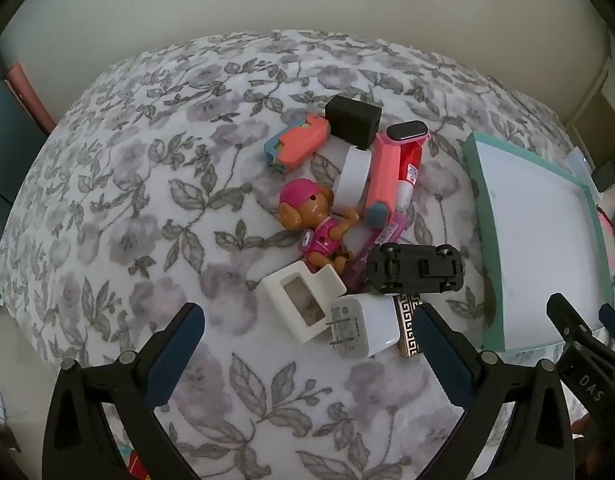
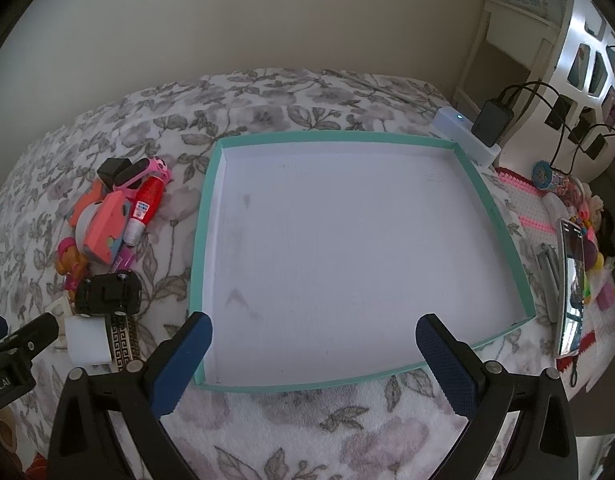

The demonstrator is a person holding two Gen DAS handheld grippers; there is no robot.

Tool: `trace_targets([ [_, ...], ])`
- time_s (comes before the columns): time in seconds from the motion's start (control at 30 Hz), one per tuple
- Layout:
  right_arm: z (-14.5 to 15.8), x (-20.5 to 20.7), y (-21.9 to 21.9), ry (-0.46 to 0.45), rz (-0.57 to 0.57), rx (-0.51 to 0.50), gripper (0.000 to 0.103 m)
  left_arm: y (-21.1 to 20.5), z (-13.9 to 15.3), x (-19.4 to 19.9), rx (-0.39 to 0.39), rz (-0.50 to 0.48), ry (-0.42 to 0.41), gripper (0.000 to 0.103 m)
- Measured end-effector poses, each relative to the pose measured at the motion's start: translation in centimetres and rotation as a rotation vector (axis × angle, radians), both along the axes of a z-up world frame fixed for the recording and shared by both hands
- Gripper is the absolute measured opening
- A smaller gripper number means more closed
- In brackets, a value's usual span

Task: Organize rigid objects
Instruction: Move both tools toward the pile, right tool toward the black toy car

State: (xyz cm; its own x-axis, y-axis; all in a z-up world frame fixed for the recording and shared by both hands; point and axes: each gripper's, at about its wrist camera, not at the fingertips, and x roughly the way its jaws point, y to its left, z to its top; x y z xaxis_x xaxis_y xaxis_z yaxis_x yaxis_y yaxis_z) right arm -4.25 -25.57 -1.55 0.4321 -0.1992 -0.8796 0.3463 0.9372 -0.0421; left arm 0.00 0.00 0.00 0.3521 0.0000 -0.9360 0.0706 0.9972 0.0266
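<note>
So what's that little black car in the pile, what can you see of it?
The black toy car looks like hard plastic and lies flipped, its underside and four small wheels facing up. It sits at the near edge of the pile on the floral blanket, resting against a purple item and just behind the white charger and a patterned black-and-white piece. The teal tray is to its right, not touching. Neither tool holds it.

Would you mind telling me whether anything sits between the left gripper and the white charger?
Nothing visible does: the left gripper is open, and the white charger lies on the blanket at the near edge of the pile, just ahead of it.
</note>
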Motion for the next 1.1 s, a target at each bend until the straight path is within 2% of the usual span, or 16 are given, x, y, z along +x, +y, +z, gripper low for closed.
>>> trace_targets([
  [0.33, -0.04, 0.04, 0.30, 0.006, 0.018, -0.005, 0.103, 0.00, -0.12, 0.21, 0.029, -0.004, 0.003, 0.103],
  [0.43, -0.03, 0.13, 0.34, 0.007, 0.021, -0.005, 0.103, 0.15, -0.34, 0.14, 0.004, 0.000, -0.003, 0.103],
  [1.1, -0.48, 0.31, 0.28, 0.026, 0.024, -0.005, 0.103, 0.01, -0.34, 0.02, 0.019, -0.003, -0.014, 0.103],
])
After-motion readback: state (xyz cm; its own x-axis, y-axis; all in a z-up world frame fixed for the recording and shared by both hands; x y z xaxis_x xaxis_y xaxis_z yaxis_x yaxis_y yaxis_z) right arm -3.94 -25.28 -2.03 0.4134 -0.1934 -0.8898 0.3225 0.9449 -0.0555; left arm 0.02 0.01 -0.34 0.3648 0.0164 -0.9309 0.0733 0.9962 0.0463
